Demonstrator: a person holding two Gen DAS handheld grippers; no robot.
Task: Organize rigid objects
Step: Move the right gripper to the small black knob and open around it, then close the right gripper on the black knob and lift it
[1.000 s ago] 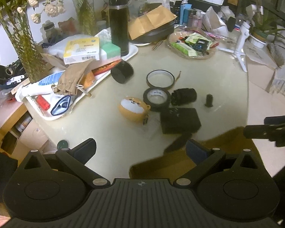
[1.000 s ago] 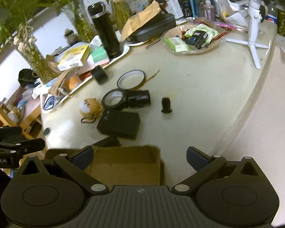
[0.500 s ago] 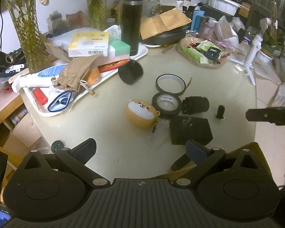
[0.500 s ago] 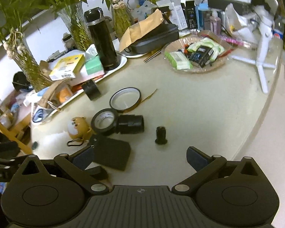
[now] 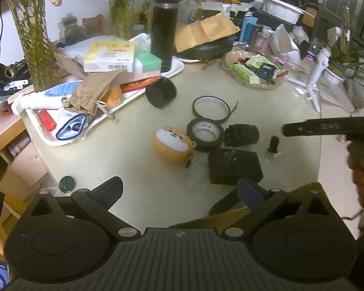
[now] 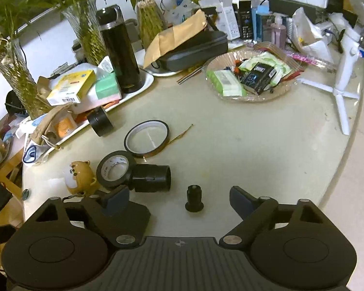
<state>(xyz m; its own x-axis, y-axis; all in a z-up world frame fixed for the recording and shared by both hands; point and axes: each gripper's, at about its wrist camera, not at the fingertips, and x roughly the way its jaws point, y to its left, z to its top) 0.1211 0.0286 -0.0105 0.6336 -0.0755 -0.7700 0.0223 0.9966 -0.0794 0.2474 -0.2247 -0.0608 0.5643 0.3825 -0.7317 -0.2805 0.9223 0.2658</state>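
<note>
progress: nothing packed yet | right gripper (image 6: 179, 200) jaws spread, empty, small black knob (image 6: 194, 198) between them on table (image 6: 254, 145) | left gripper (image 5: 179, 191) jaws spread, empty | tape rolls, lens, black box ahead, unsorted

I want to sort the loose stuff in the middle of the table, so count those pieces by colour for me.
Black: 5: tape roll, lens, box, small knob, round can
Amber: 1: thin tape ring
Orange: 1: dog toy
Total: 7

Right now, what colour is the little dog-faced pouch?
Orange-brown with a white face, clearest in the left wrist view.
</note>
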